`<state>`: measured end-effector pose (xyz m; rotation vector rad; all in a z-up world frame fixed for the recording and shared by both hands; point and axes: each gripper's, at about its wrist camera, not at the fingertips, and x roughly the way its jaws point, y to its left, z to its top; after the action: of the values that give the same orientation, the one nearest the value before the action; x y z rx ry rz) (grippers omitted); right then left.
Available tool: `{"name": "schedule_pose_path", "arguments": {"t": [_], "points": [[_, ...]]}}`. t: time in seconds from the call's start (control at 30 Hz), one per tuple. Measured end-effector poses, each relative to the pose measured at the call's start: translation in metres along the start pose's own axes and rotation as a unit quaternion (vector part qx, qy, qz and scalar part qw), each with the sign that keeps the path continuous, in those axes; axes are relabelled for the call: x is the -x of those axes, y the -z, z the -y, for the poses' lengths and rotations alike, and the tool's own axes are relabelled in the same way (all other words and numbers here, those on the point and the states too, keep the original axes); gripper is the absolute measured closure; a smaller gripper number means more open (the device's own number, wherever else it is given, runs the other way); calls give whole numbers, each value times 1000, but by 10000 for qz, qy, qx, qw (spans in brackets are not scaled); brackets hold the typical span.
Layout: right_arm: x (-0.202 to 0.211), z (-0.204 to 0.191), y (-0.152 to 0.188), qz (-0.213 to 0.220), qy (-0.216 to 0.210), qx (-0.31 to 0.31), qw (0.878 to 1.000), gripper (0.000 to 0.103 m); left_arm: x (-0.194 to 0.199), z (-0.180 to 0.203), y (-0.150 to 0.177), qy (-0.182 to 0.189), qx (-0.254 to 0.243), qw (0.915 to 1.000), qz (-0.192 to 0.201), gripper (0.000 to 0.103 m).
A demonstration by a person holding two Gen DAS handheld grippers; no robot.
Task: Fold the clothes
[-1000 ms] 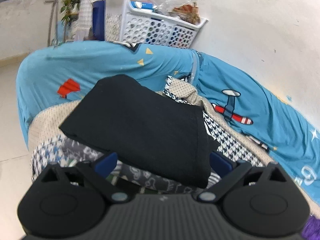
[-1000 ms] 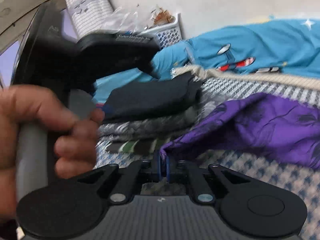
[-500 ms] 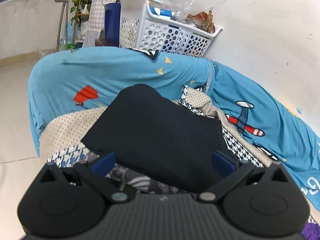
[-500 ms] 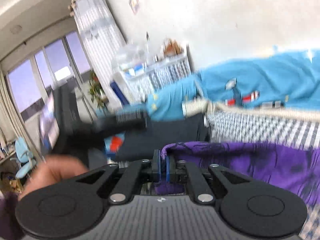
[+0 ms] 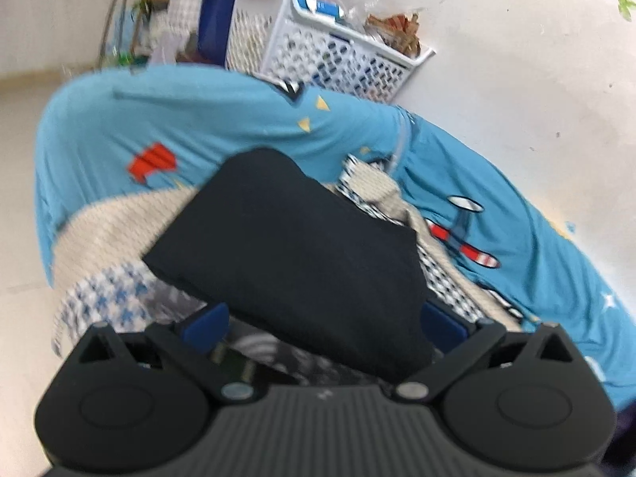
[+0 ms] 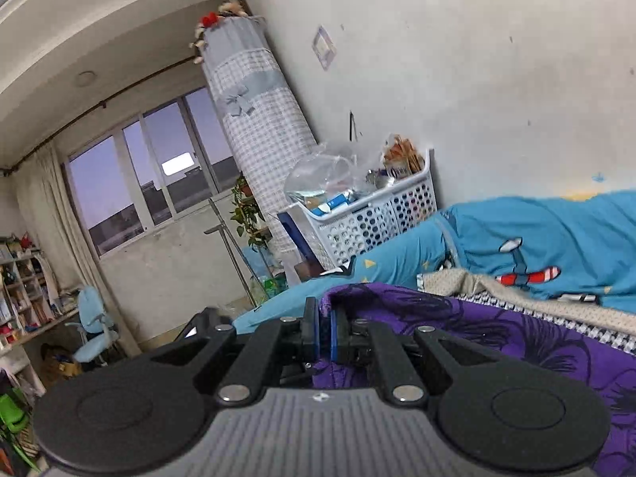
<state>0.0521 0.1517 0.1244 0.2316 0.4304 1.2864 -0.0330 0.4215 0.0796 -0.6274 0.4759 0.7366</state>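
Right gripper (image 6: 324, 332) is pinching an edge of the purple garment (image 6: 497, 342): its jaws are drawn nearly together with a thin fold of the printed cloth caught between the blue pads, and the rest of the garment is trailing off to the right and downward across the bed. Left gripper (image 5: 322, 320) is standing with its jaws spread wide and nothing between the pads; it is hanging just above the near edge of the folded black garment (image 5: 294, 246), which is sitting on top of a stack of folded clothes (image 5: 131, 298) on the bed's blue sheet (image 5: 206, 119). Whether the pads are brushing the black cloth I cannot tell, since the view is blurred there. Judging the step in hand: the purple piece is being raised by one corner so it can be spread out for folding, and the fold itself is not yet begun. To do this well, the right hand should be carrying the corner high enough that the cloth is hanging free and untwisted, keeping the pinch firm, because so thin a bite of slippery fabric is likely to slide out under the garment's own weight. The left hand is free, so it should be going for a second corner or the opposite hem along the same edge, not the stack. The white basket (image 6: 369, 218) by the wall and the finished stack are best avoided while the cloth is swinging.
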Motion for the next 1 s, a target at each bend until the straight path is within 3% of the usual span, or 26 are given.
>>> {"name": "schedule_pose_path", "arguments": {"t": [0.1,0.27,0.47,0.57,0.7,0.87,1.0], "points": [[-39,21,12,-745,-140,-418,9962,96,-1,-3,-1,-50,37,10000,-32,0],[-97,49,61,-1658,198,-655,9838,86,2,-17,-9,-714,96,9971,256,0],[-89,69,70,-1141,335,-903,9888,70,0,-16,-9,-717,7,9972,220,0],[-78,73,63,-938,577,-818,9905,69,-2,-10,-6,-566,-73,9983,136,0],[-61,79,73,-1075,1138,-505,9864,69,-4,1,-1,-376,-264,9989,30,0],[-49,92,105,-1247,1967,-385,9717,69,-6,15,7,-141,-419,9989,-147,0],[-61,99,132,-1933,2539,-269,9473,69,-5,28,14,54,-511,9984,-254,0]]}}
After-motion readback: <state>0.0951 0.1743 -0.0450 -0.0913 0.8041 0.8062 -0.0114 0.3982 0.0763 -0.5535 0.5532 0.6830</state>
